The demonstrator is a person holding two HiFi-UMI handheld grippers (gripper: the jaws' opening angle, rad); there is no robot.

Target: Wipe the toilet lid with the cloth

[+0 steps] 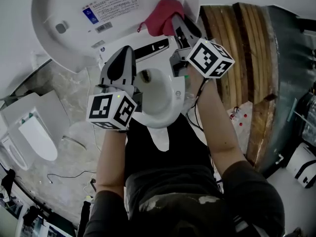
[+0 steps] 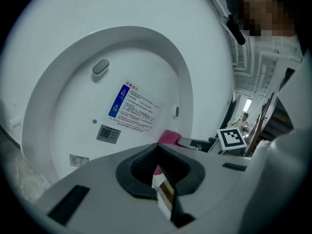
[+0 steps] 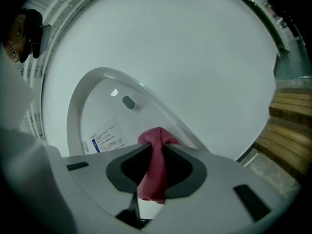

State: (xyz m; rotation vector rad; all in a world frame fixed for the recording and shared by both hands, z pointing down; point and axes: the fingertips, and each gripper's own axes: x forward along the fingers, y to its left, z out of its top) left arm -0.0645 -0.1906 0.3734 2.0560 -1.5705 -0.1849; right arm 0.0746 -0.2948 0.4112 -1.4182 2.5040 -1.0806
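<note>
**A:** anyone catch what the right gripper (image 1: 176, 23) had going on?

**B:** yeah, its jaws were pinched on the red cloth (image 3: 156, 172). One end bunched up past the tips and the rest hung down between the jaws. From the head view that bunch covered the tips themselves, so you couldn't really see them there.

**A:** and was it on the toilet lid (image 1: 74, 23)?

**B:** the lid was raised, inner side facing both grippers, and the cloth sat right at its edge just ahead of the right gripper. Whether it was pressed on or just in front, honestly couldn't tell. The lid's far end was cut off by the frame too.

**A:** left gripper (image 2: 157, 152)?

**B:** jaws closed together with nothing in them, pointing at the lid's inner face. The label (image 2: 134, 108) was straight ahead of it, print too small to read. The bowl (image 1: 158, 98) was under both grippers, mostly blocked by them.
</note>
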